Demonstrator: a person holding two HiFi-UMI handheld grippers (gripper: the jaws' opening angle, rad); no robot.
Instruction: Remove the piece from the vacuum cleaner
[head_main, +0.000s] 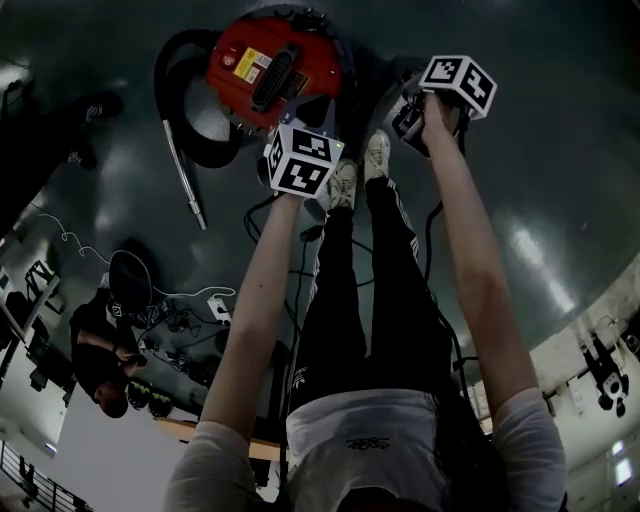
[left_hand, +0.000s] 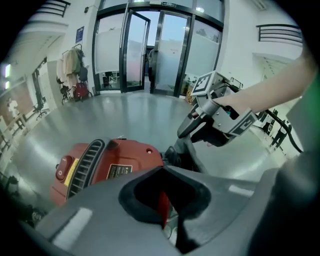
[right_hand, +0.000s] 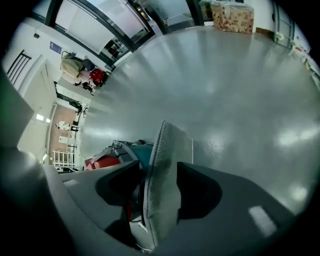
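Our right gripper (right_hand: 156, 202) has its fingers clamped on the flat grey piece (right_hand: 163, 167), which stands upright close beside the red vacuum cleaner (head_main: 268, 68). Our left gripper (left_hand: 169, 216) hovers over the cleaner's top, its fingers closed together on nothing.
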